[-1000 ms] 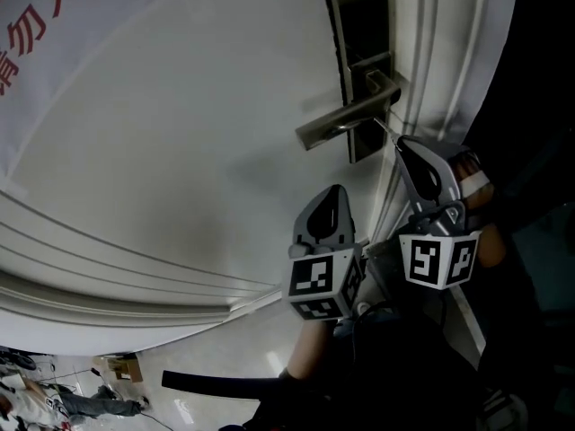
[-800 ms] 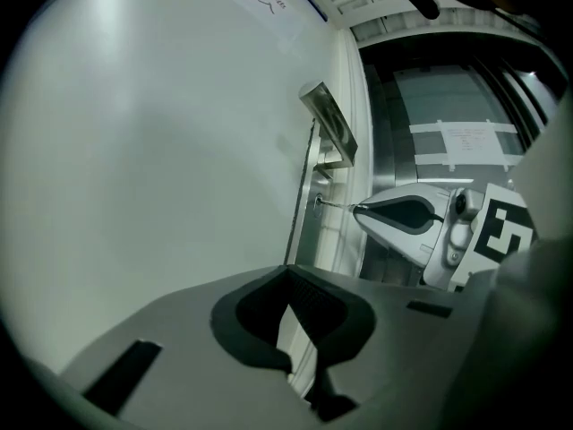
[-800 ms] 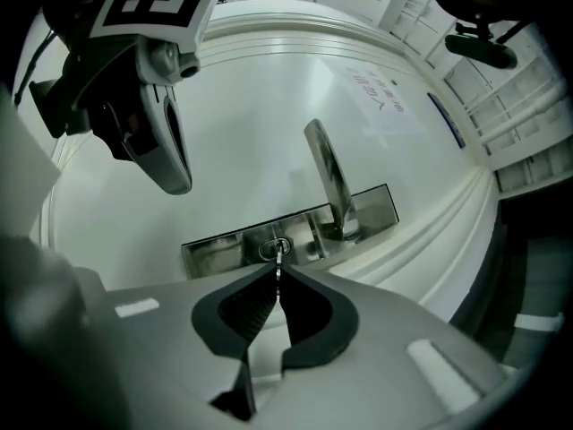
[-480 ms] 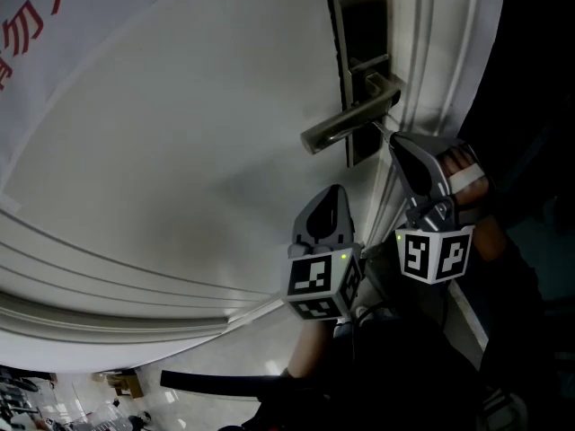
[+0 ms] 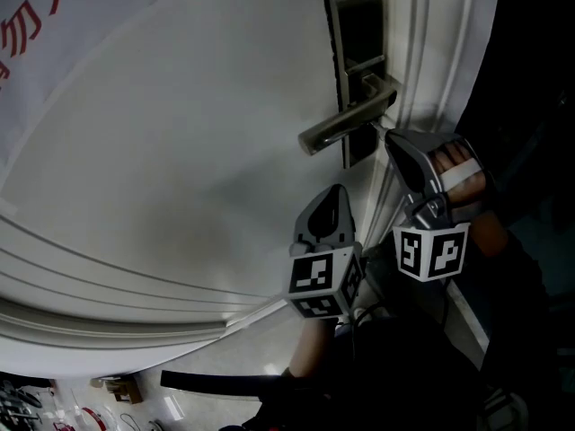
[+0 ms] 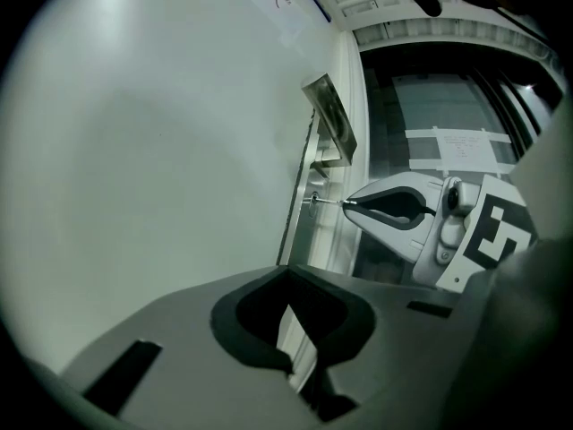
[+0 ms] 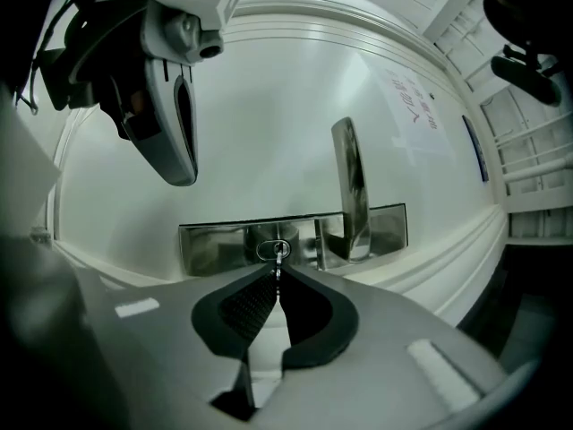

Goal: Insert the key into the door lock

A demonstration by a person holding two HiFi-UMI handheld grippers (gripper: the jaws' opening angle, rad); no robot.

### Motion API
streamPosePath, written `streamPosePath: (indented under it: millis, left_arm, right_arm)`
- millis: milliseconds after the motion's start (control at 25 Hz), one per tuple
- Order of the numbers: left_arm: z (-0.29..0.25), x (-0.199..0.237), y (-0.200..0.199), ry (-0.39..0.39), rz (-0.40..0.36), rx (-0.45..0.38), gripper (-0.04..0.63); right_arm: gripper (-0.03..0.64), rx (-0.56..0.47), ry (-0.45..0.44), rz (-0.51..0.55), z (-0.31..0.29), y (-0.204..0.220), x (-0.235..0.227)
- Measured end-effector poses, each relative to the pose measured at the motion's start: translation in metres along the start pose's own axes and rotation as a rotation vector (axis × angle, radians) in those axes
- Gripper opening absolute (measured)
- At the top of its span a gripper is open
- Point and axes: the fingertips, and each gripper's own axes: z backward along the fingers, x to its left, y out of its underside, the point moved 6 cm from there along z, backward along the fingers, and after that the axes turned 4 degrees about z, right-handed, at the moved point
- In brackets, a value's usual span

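In its own view, the right gripper (image 7: 277, 278) is clamped on the key (image 7: 278, 260), whose tip is at the keyhole in the lock plate (image 7: 215, 247), at 9 o'clock of the door handle (image 7: 351, 182) root. Insertion depth is unreadable because the thin shank is partly covered by the jaw tips. The left gripper (image 6: 288, 280) is closed on nothing, clear of the door (image 5: 180, 151), at 8 o'clock of the right one in the head view, where the key is too small to make out.

Head view steeply down; both gripper views close on shared lock plate (image 7: 210, 247).
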Motion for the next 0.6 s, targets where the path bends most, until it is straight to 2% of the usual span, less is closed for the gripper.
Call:
streamPosePath:
  millis: [240, 600]
  left_arm:
    - [-0.0023, -0.002, 0.0008, 0.012, 0.007, 0.001, 0.0]
    - [-0.0044, -0.0008, 0.0026, 0.019, 0.005, 0.01, 0.0]
  right_arm:
    - [0.012, 0.01, -0.006, 0.046, -0.0038, -0.0027, -0.0007]
    - [0.012, 0.016, -0.007, 0.057, -0.0056, -0.0036, -0.0005]
